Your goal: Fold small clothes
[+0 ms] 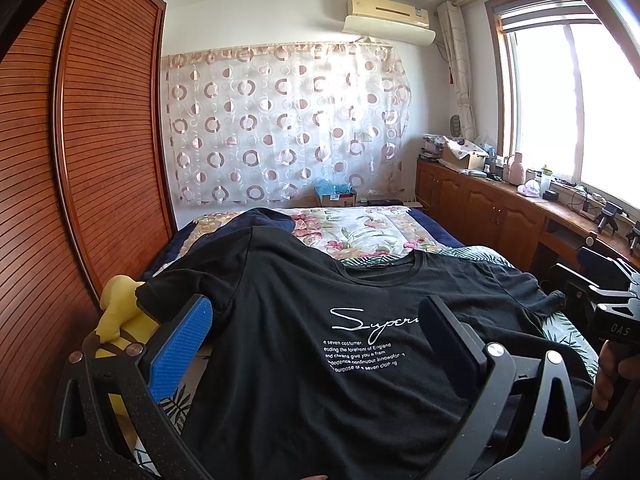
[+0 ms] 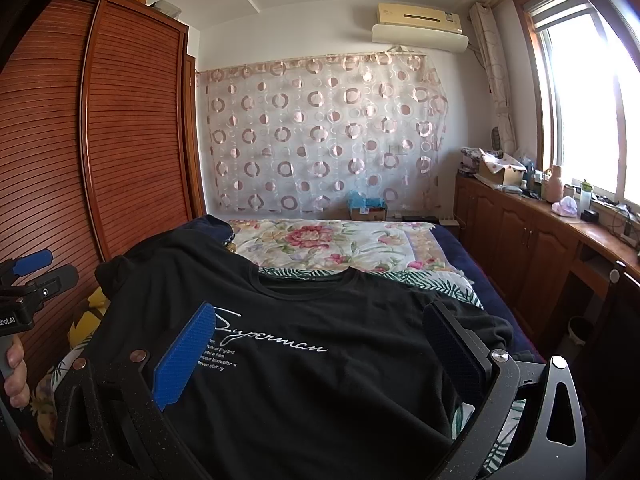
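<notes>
Left gripper [image 1: 316,336]: held over the shirt's chest print with its jaws spread wide; nothing is clasped between the blue pad and the black pad.
Right gripper [image 2: 320,340]: likewise spread wide above the shirt, with nothing gripped.
Black T-shirt [image 1: 304,300]: laid front up on the bed [image 2: 340,240], collar toward the far wall, white script print showing.
Yellow garment [image 1: 118,312]: seen at the shirt's left edge, just beside the wardrobe [image 1: 100,140].
</notes>
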